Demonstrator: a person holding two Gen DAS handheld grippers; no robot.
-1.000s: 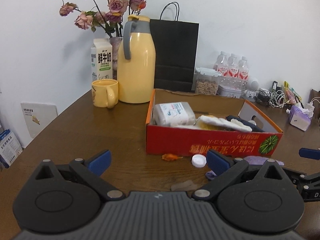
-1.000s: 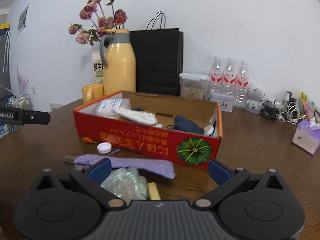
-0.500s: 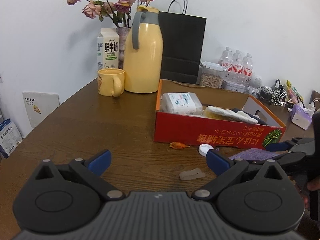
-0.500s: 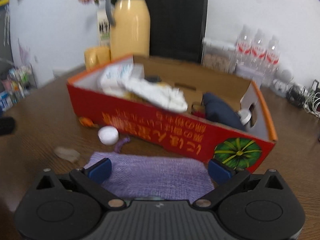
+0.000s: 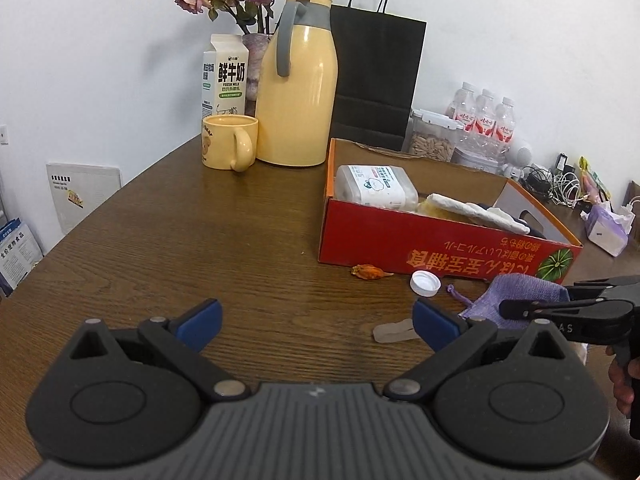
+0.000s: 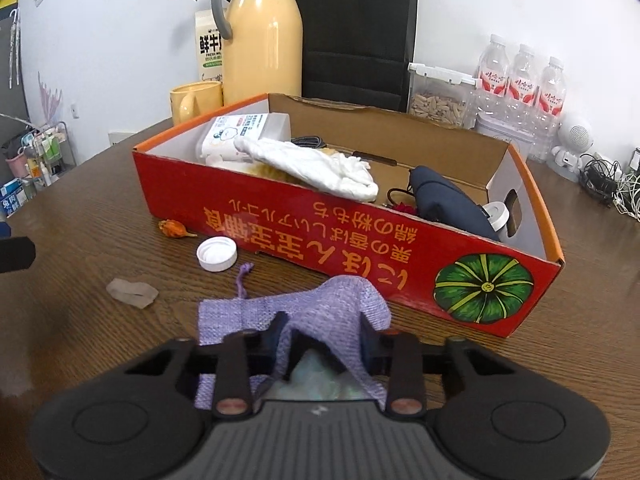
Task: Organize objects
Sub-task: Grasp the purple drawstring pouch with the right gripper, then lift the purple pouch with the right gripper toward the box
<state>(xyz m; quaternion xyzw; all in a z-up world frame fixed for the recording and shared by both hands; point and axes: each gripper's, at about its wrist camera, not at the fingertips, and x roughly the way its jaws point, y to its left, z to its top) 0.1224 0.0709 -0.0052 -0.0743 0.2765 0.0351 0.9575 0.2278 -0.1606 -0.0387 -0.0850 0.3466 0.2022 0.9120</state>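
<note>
A red cardboard box (image 6: 352,248) (image 5: 440,244) holds a wipes pack (image 6: 240,132), a white cloth (image 6: 316,164) and a dark pouch (image 6: 444,200). In front of it lie a purple drawstring bag (image 6: 332,300) (image 5: 516,296), a white bottle cap (image 6: 217,254) (image 5: 425,283), a dried orange bud (image 6: 173,229) (image 5: 369,272) and a clear plastic piece (image 6: 132,293) (image 5: 394,330). My right gripper (image 6: 322,344) is shut on the purple bag, bunching it up off the table. My left gripper (image 5: 316,320) is open and empty above bare table, left of the bag.
A yellow thermos (image 5: 296,92), yellow mug (image 5: 228,146), milk carton (image 5: 225,76), flower vase and black paper bag (image 5: 376,80) stand at the back. A seed jar (image 6: 436,96), water bottles (image 6: 520,80), cables and a tissue pack (image 5: 606,228) sit at the right.
My right gripper moved down and forward over the purple bag and closed on it, lifting its middle. My left gripper drew back and left, staying open.
</note>
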